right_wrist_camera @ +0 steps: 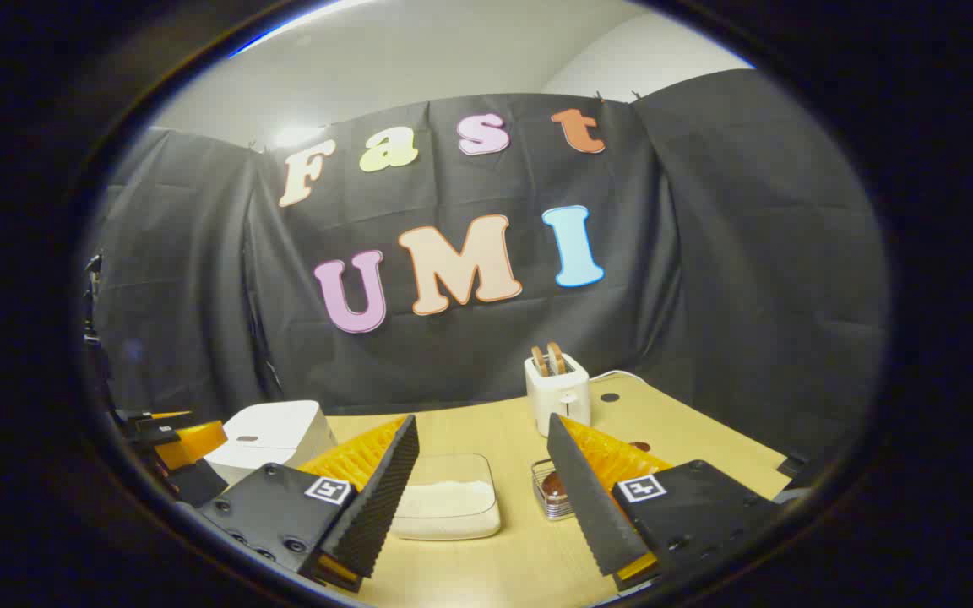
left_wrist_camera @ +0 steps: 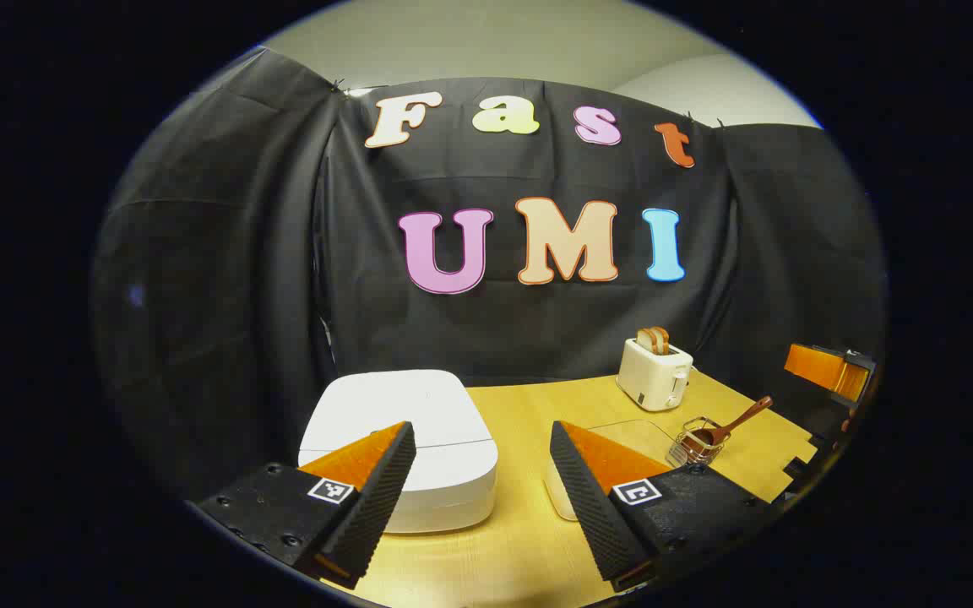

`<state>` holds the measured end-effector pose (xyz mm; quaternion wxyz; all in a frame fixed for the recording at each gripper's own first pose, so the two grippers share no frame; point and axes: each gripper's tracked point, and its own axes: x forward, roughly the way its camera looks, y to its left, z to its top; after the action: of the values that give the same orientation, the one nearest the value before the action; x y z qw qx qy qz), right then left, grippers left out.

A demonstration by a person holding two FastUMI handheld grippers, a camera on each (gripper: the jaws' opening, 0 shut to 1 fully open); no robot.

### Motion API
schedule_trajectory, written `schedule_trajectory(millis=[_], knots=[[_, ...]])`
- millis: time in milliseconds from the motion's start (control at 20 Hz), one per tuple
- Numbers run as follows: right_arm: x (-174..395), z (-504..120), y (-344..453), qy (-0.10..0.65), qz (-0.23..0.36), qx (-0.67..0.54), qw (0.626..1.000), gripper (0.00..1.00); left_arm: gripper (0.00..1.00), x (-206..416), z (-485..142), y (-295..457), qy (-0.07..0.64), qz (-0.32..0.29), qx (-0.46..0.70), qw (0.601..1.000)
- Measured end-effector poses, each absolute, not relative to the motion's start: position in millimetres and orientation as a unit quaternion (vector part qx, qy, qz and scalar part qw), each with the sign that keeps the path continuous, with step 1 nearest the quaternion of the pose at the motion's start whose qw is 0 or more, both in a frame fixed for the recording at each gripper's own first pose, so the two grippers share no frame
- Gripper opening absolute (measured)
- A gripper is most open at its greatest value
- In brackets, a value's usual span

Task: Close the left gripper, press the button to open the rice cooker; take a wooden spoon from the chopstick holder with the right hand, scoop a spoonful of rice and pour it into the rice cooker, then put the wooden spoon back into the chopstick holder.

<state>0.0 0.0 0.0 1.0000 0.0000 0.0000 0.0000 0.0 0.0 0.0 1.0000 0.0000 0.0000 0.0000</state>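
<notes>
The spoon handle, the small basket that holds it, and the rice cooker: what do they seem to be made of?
The brown spoon handle looks like wood, smooth, in a warm matte tone. The small basket looks like thin metal wire, shiny, with open gaps. The white rice cooker seems to be moulded plastic, smooth, with rounded corners and a soft sheen.

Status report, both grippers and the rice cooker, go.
Left gripper open, empty. Right gripper open, empty. Rice cooker lid down. Wooden spoon in chopstick holder. Nothing blocking.
</notes>
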Motion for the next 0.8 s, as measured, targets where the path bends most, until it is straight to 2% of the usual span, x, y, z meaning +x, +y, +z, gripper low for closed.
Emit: schedule_trajectory(millis=[800], knots=[[-4.4, 5.9, 18.9, -0.003, 0.010, -0.009, 1.000, 0.99, 0.95, -0.8, -13.6, 16.5, 0.009, 0.013, -0.015, 1.000]])
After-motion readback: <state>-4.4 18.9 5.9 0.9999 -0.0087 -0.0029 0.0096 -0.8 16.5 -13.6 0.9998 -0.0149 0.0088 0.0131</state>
